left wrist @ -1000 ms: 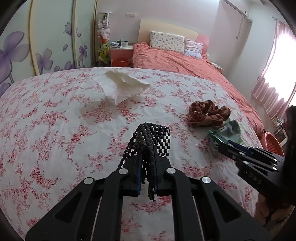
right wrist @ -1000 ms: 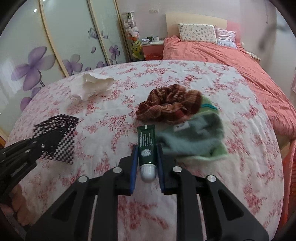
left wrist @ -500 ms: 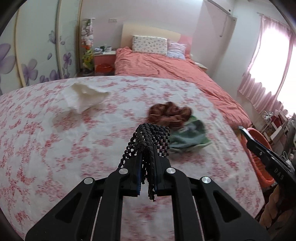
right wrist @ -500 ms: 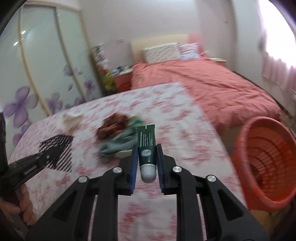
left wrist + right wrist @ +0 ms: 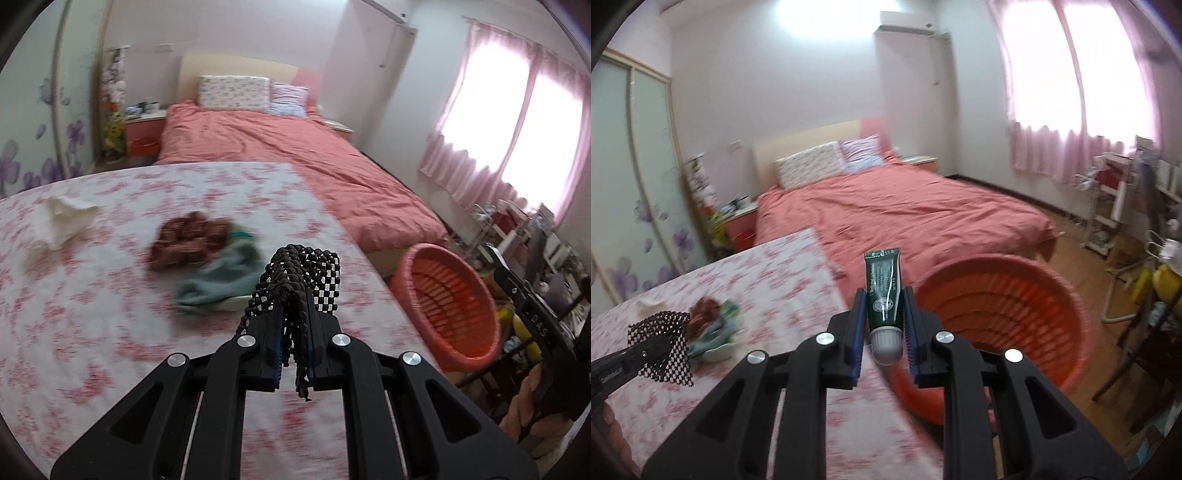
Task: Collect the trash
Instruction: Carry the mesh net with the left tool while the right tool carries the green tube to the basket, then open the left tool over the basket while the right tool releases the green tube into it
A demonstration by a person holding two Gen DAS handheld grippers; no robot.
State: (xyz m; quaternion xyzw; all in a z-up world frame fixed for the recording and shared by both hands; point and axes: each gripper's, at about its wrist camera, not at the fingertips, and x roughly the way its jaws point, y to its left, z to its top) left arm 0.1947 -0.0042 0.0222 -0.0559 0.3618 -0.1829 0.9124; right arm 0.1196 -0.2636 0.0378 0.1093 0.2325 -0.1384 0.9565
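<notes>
My left gripper (image 5: 293, 317) is shut on a black mesh net (image 5: 303, 273), held above the floral tablecloth (image 5: 92, 332); the net also shows in the right wrist view (image 5: 663, 341). My right gripper (image 5: 884, 306) is shut on a dark green tube (image 5: 884, 291) with a white cap, held near the rim of the red basket (image 5: 1008, 306). The basket (image 5: 447, 306) stands on the floor beside the table. A crumpled white tissue (image 5: 62, 218), a brown scrunchie (image 5: 188, 240) and a teal cloth (image 5: 221, 277) lie on the table.
A bed with a salmon cover (image 5: 905, 210) lies behind the table. A wardrobe with purple flowers (image 5: 631, 192) is at the left. A rack and chair clutter (image 5: 1137, 236) stand at the right under the pink-curtained window.
Both grippers have swung to the right, away from the table's middle toward the red basket. The basket now fills more of the right wrist view. Both holds are unchanged.
</notes>
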